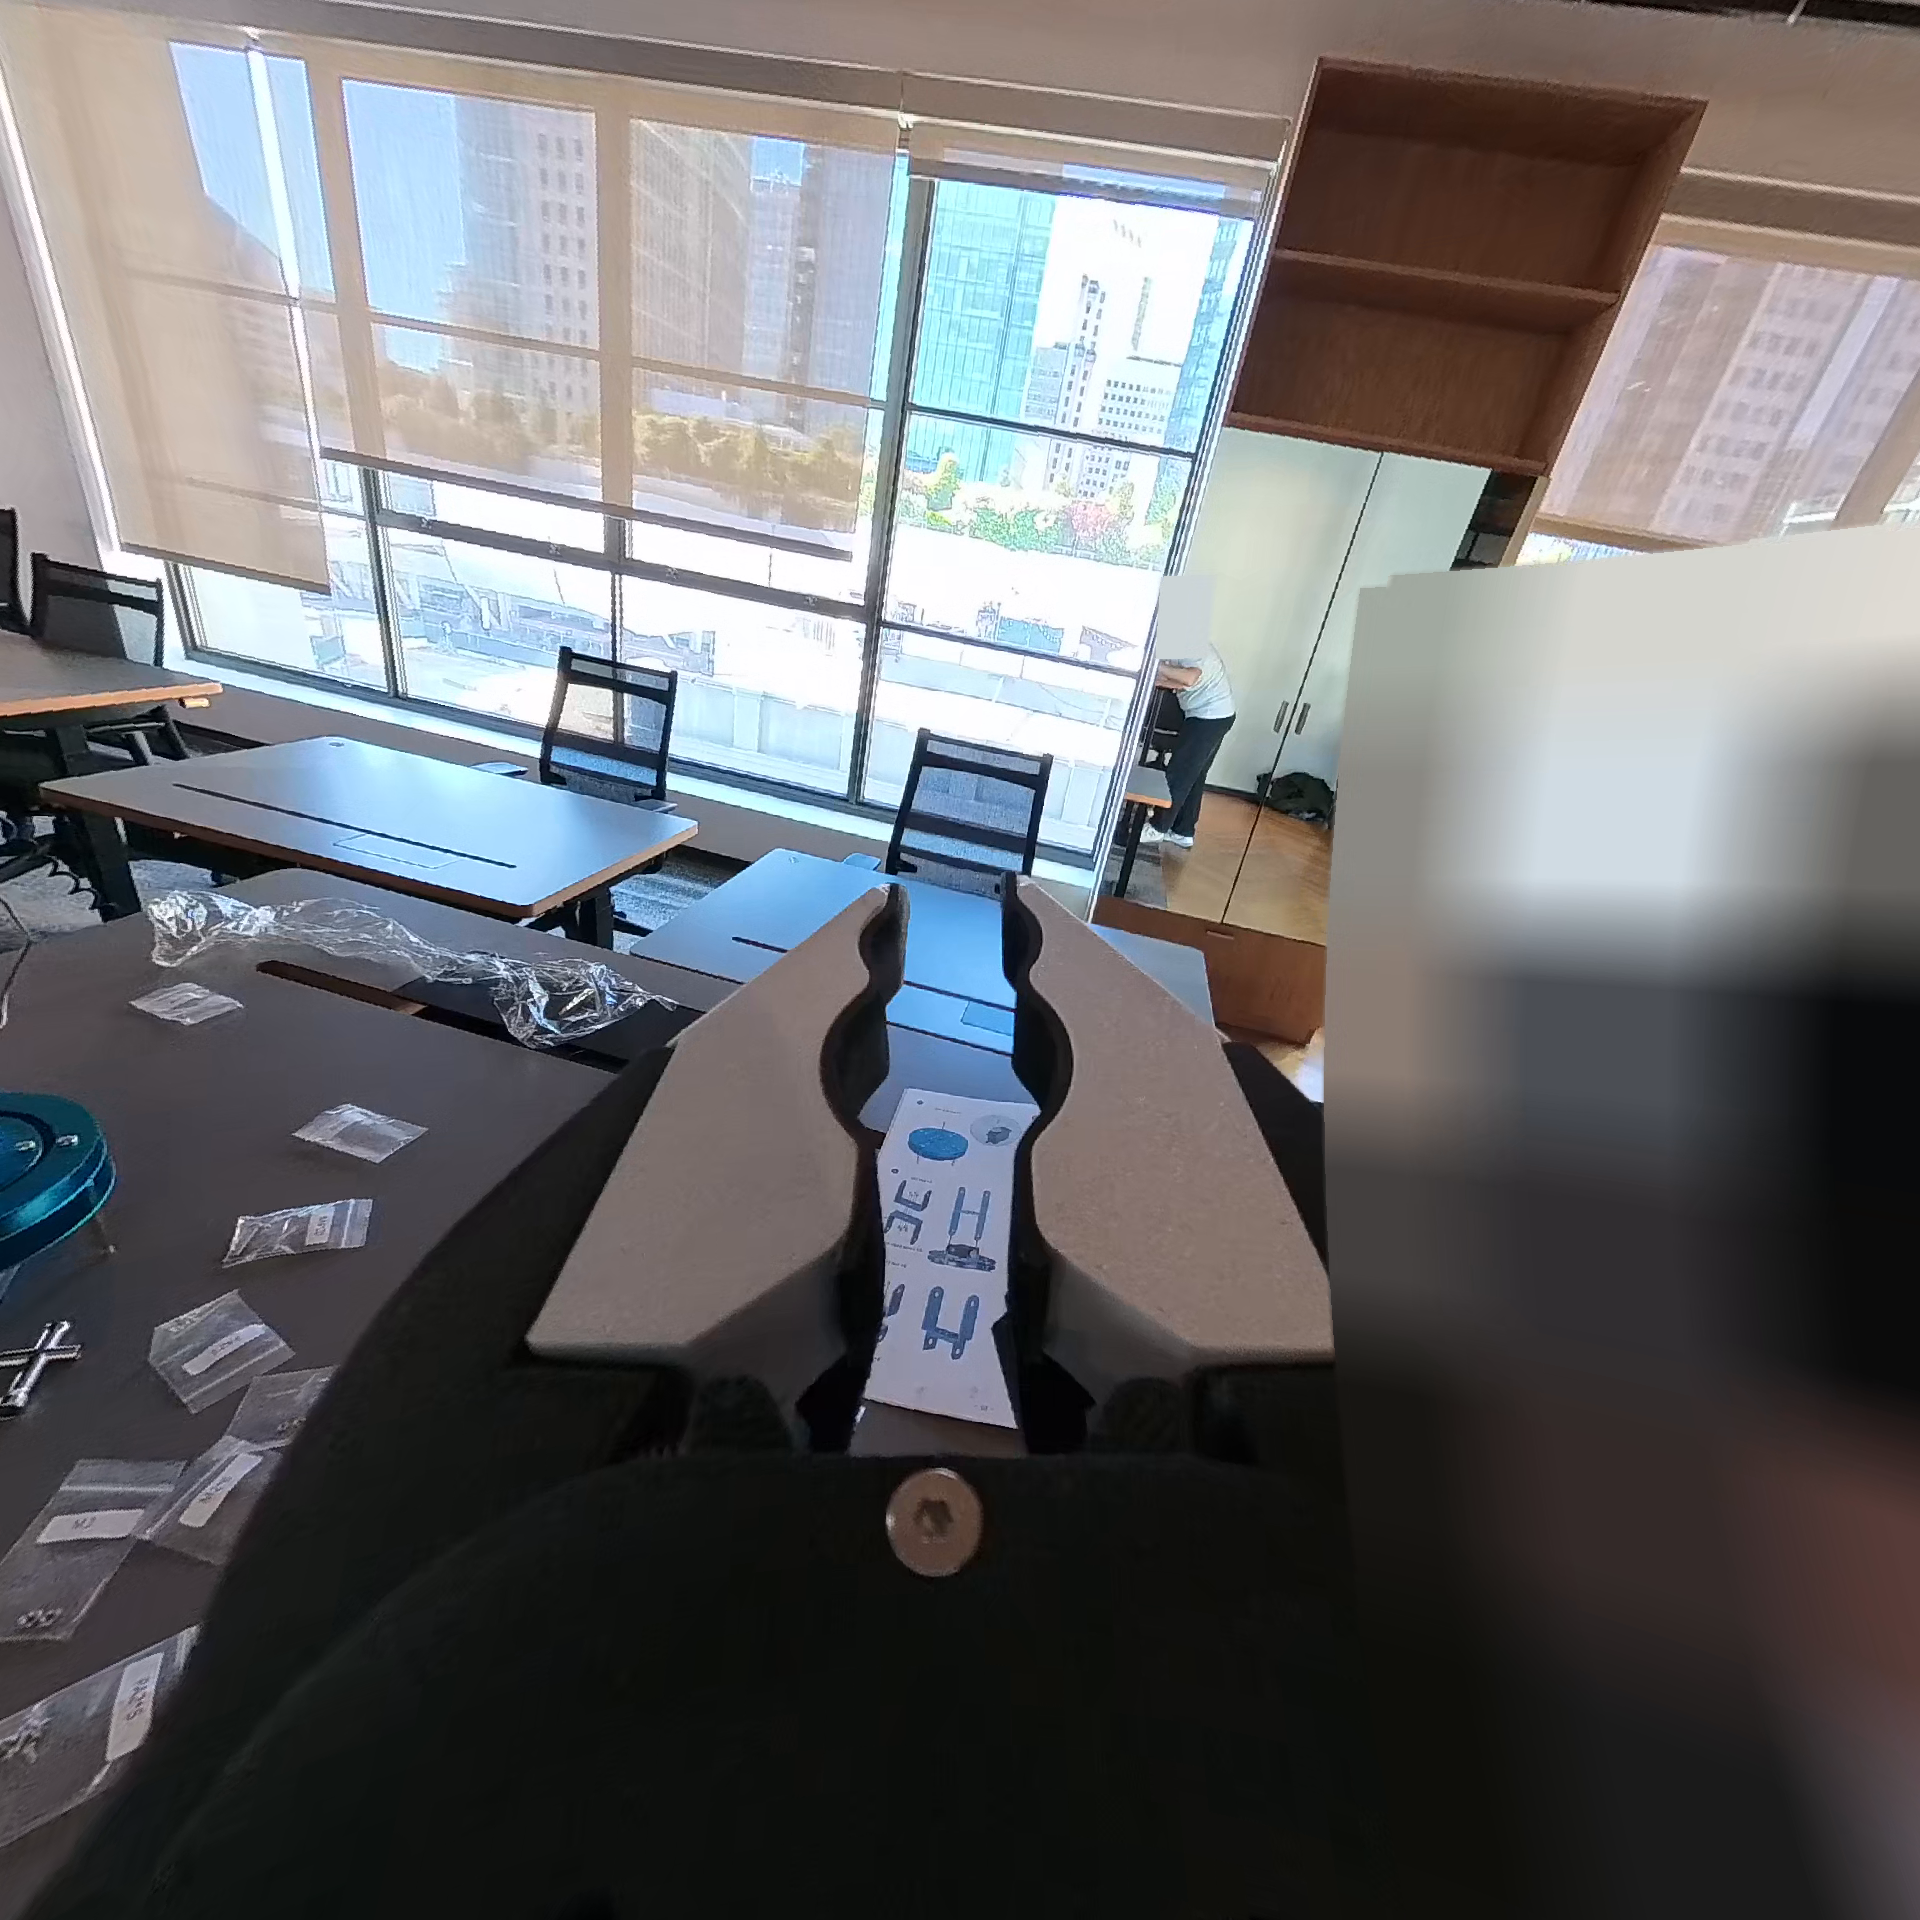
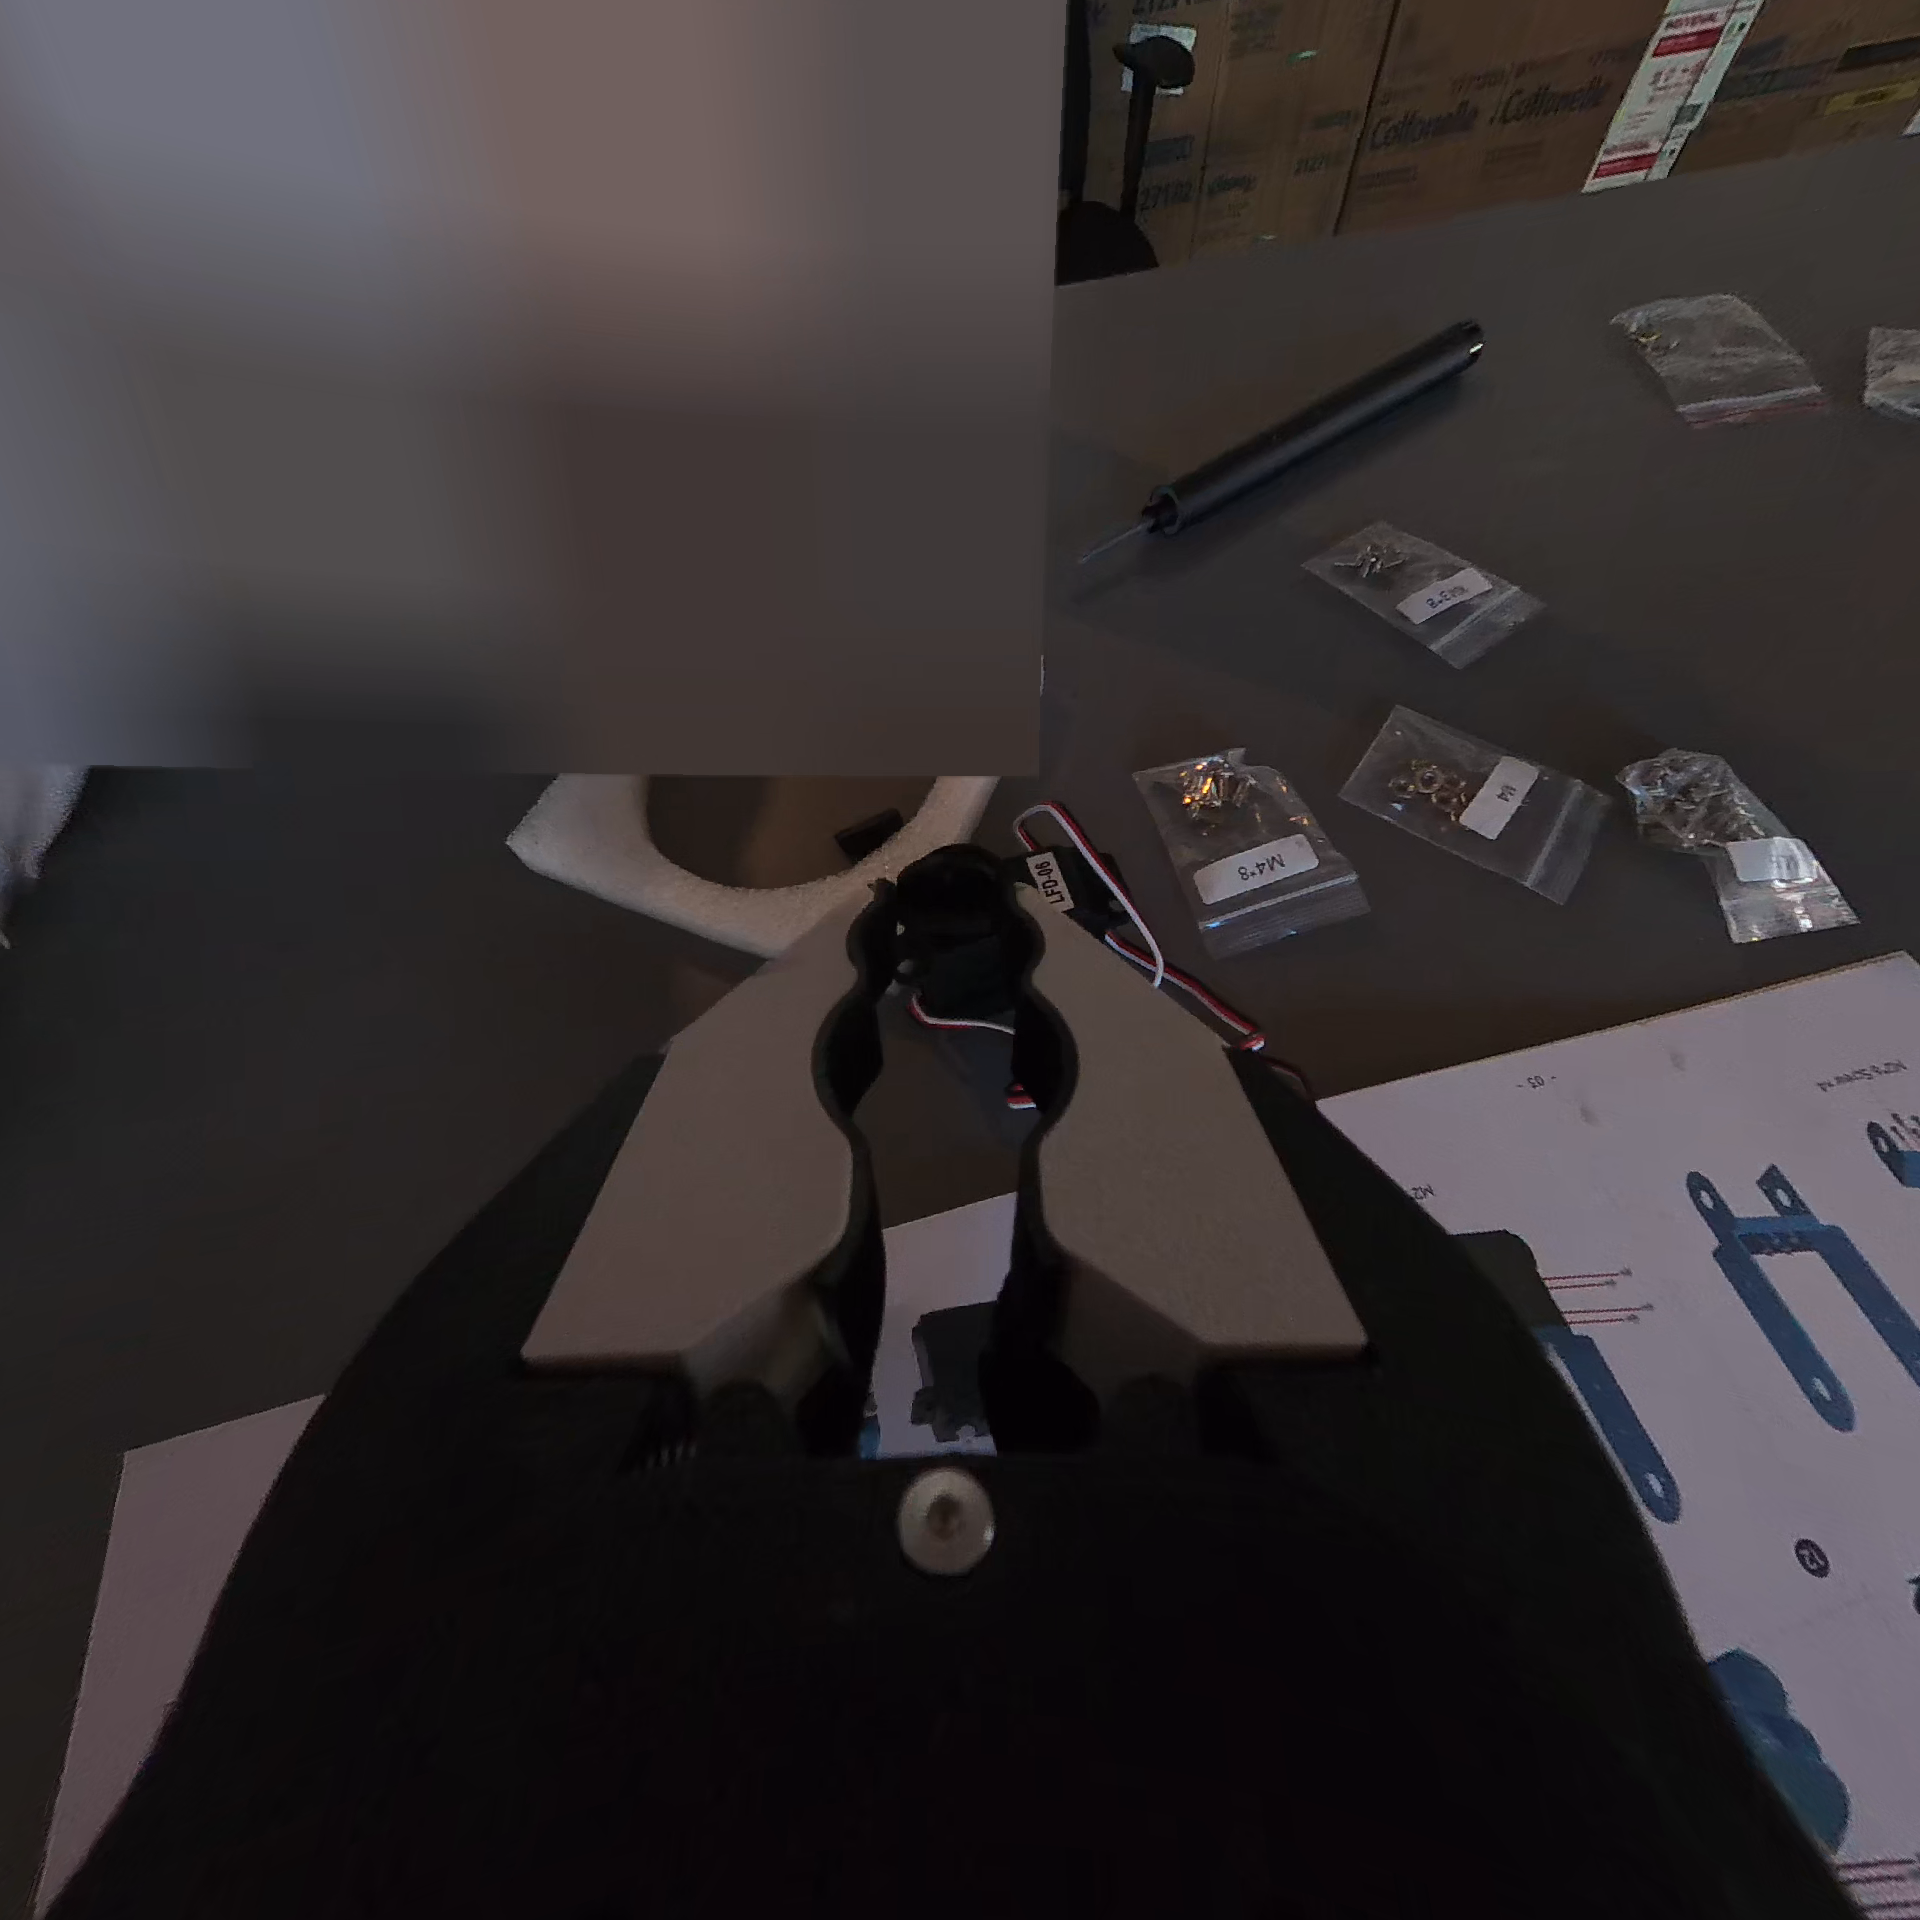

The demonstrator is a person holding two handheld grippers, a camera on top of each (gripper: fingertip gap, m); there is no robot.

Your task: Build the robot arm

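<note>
My right gripper [image 2: 951,909] is shut on a small black servo motor [image 2: 951,961] at its fingertips. The servo's red, white and black wire [image 2: 1143,951] trails off to the right. It hangs just above the dark table [image 2: 312,1039], near a white foam piece [image 2: 707,888] and over a printed instruction sheet [image 2: 1558,1195]. My left gripper [image 1: 951,904] is open and empty, held above the dark table [image 1: 468,1091]. The same kind of printed sheet [image 1: 945,1247] shows between its fingers. Neither gripper shows in the other's view.
A black screwdriver [image 2: 1320,426] and several small bags of screws [image 2: 1247,862] lie right of the servo. In the left wrist view a blue round part [image 1: 42,1164], a cross wrench [image 1: 31,1361], screw bags [image 1: 301,1231] and crumpled plastic wrap [image 1: 416,956] lie left. Desks and chairs stand beyond. Left tips to right tips: about 35 cm.
</note>
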